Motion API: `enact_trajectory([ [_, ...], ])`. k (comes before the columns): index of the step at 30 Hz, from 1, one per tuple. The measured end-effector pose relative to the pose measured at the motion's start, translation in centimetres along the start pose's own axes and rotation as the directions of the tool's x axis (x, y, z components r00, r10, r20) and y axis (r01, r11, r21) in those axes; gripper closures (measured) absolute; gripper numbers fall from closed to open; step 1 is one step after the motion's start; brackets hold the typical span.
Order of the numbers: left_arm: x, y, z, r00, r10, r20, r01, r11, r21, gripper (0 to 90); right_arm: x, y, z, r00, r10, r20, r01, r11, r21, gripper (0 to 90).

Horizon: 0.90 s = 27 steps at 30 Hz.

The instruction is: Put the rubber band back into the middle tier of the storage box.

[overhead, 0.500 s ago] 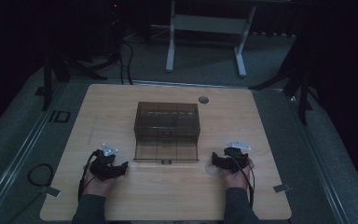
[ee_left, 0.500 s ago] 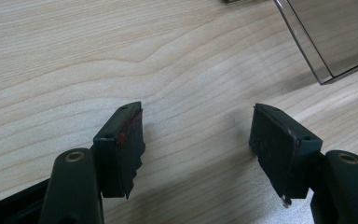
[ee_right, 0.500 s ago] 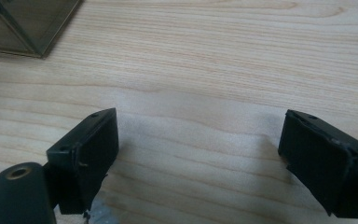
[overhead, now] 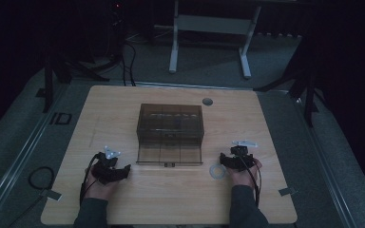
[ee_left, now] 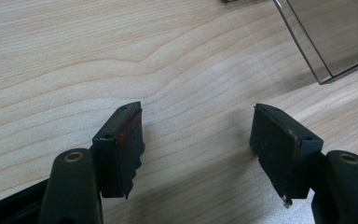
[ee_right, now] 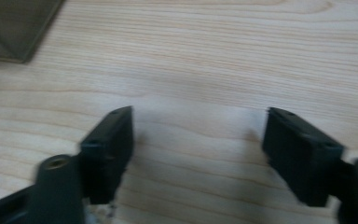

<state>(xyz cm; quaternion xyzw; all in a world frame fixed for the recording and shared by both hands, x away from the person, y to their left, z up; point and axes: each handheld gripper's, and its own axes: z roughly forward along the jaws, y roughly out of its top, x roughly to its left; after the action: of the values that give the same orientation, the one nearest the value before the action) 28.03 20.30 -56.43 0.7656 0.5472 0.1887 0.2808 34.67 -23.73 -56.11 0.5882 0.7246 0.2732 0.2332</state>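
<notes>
Your left gripper and right gripper rest with jaws spread and empty beside the smoked plastic drawer box, whose pulled-out drawer you could knock if you reach carelessly

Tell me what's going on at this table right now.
A person sits at a wooden table with a two-jaw gripper in each hand. The left gripper and the right gripper both rest low on the tabletop, jaws open and holding nothing. Between them stands a smoky transparent box, untouched. A small pale ring lies on the table just beside the right gripper. Nothing is being grasped at this moment.
</notes>
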Motion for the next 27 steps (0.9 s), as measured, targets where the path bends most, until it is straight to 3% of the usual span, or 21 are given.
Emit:
enact_trajectory([
  [8, 0.0, 0.0, 0.0, 1.0, 0.001, 0.0, -0.001, 1.0, -0.001, 34.5, -0.6, 0.7, -1.8, 0.9994, -0.02, -0.028, 0.021, 0.9997, 0.015, 40.2],
  [15, 0.0, 0.0, 0.0, 1.0, 0.001, 0.0, -0.001, 1.0, -0.001, 34.5, -0.3, 1.8, -3.4, 0.9944, -0.078, -0.071, 0.079, 0.9967, 0.02, 46.2],
  [20, 0.0, 0.0, 0.0, 1.0, 0.001, 0.001, -0.001, 1.0, -0.001, 34.5, 0.1, 2.2, -3.7, 0.9888, -0.119, -0.09, 0.124, 0.9913, 0.045, 48.1],
  [27, -0.1, 0.0, 0.1, 1.0, 0.005, 0.005, -0.005, 1.0, -0.006, 32.6, 0.4, 1.8, -3.2, 0.9842, -0.132, -0.118, 0.143, 0.9851, 0.095, 49.2],
])
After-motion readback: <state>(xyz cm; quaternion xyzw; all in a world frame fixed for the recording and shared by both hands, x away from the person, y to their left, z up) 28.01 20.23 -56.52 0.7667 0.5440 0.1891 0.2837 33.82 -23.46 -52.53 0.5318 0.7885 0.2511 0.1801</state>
